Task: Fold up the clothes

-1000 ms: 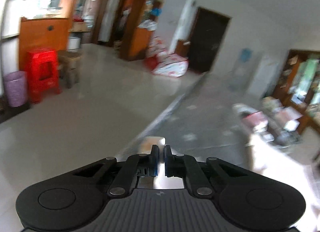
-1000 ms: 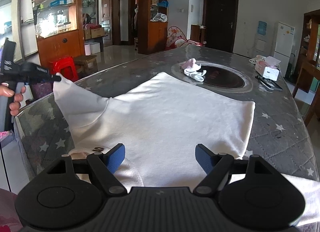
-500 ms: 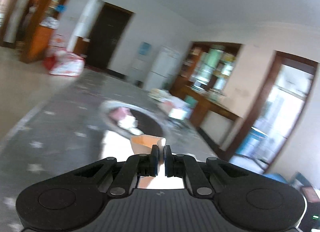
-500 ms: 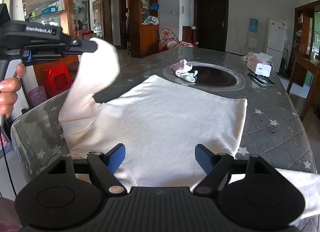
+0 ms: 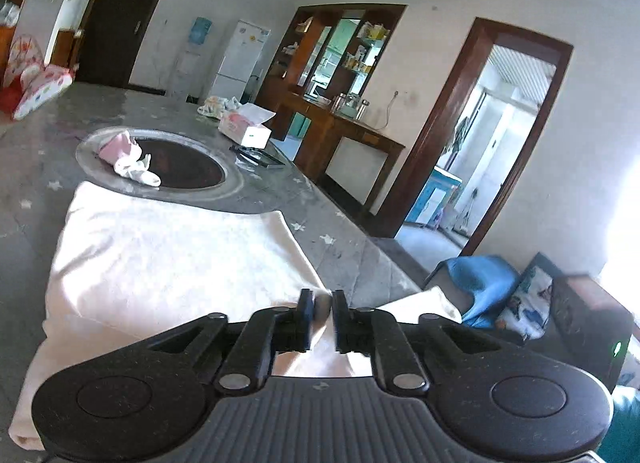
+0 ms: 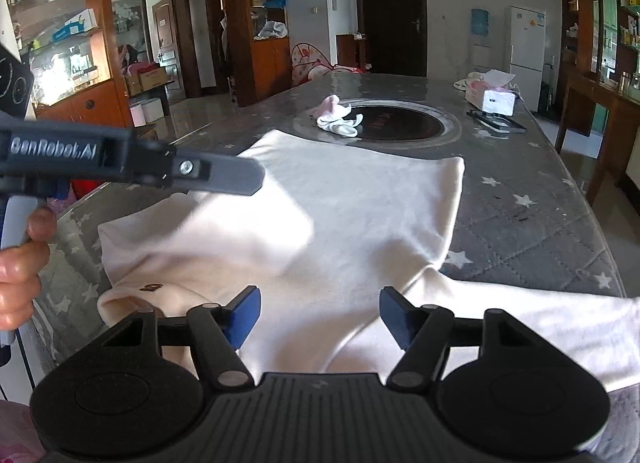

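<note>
Garment: a cream long-sleeved top [image 6: 360,215] lies spread flat on the grey star-patterned tabletop [image 6: 540,223], filling the middle of the right wrist view; a small dark logo shows near its lower left edge.
Left sleeve: folded across the body of the top, its end [image 6: 276,199] lifted at the left of the right wrist view.
Right sleeve: stretched out flat toward the lower right of the right wrist view [image 6: 560,323].
Left gripper [image 5: 320,309]: nearly closed, with a fold of the cream cloth pinched between its fingertips; in the right wrist view it reaches in from the left edge [image 6: 252,179], held by a hand [image 6: 20,263].
Right gripper [image 6: 320,303]: jaws wide apart with blue pads, nothing between them, hovering over the lower edge of the top.
Tabletop centre: a round dark inset [image 6: 396,123] with small pink and white socks [image 6: 336,119] on its rim, just beyond the top's far edge.
Upper right of tabletop: a tissue box [image 6: 492,97] and a dark flat tray [image 6: 496,123] beside it.
</note>
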`<state>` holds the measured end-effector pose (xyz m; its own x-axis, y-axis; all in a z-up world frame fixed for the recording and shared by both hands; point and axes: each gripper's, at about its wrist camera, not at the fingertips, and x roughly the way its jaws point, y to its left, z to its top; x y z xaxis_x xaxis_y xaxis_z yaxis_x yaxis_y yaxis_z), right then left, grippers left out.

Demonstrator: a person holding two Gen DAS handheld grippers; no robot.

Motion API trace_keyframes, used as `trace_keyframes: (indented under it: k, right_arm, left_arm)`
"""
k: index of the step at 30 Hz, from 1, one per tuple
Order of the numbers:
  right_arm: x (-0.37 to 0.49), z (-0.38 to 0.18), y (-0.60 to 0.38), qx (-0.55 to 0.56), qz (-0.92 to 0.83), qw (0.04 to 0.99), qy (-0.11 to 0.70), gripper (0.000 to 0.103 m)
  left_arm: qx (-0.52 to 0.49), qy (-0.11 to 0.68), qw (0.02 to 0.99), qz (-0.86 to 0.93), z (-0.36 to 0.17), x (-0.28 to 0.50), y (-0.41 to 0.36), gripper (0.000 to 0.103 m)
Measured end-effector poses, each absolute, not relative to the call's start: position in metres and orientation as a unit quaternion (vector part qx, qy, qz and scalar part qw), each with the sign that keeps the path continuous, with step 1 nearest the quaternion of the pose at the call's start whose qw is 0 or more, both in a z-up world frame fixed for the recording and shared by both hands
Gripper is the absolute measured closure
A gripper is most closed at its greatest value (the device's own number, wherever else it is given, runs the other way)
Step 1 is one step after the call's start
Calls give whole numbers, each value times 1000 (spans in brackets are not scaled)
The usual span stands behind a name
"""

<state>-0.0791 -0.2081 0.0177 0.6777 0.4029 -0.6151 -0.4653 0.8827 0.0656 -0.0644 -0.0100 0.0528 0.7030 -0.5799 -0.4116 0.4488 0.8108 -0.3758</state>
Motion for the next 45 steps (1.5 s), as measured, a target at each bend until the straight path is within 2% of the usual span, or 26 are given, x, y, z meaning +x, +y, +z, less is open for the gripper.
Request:
trace_keyframes:
  k: [2,7,19,23,26,41,45]
  right_arm:
    - [-80,20,-212,-48,234,916,322,39]
    - [-75,26,-216,-24,240,915,322,46]
    - [-67,8,-191,-30,280,890,358,60]
    - [-64,3,-190,-30,275,887,370,83]
    - [-64,7,-189,-38,268,890,368,94]
    - [-62,109,-148,-176,300,909,230,96]
    - [-63,125,-131,-204,313,904,207,96]
  left_arm:
    - [-110,260,916,-284,53,-71,-4,67]
    - [-76,240,936,-247,54,-98,27,60]
    - [-66,294,948,-99,20,-147,111,55]
    - [-70,294,948,-98,17,-144,110,55]
    - [-81,298,945,-106,17,-139,109,55]
    - [-76,293,945,-126,19,-133,88,49]
    - [-81,290,944,-139,23,-130,78,41]
